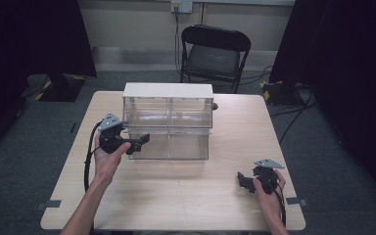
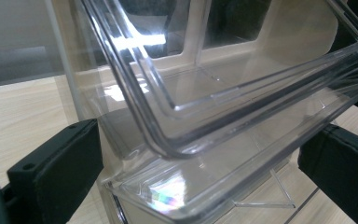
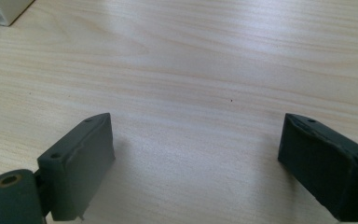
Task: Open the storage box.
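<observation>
A clear plastic drawer cabinet [image 1: 168, 105] with a white top stands at the back middle of the wooden table [image 1: 186, 196]. Its lower drawer [image 1: 176, 146] sticks out toward me. My left gripper [image 1: 144, 140] is at that drawer's front left corner, pointing right. In the left gripper view, the left gripper [image 2: 200, 158] is open, and the drawer's clear rim [image 2: 177, 140] runs between the wide-apart jaws. My right gripper [image 1: 243, 181] rests near the table's front right, pointing left. The right gripper view shows the right gripper [image 3: 196, 158] open over bare wood with nothing between its fingers.
A black folding chair [image 1: 214, 51] stands behind the table. Cables [image 1: 293, 115] run over the grey floor at the right, and dark curtains [image 1: 352, 58] hang on both sides. A corner of the cabinet [image 3: 2, 11] lies at the upper left of the right gripper view.
</observation>
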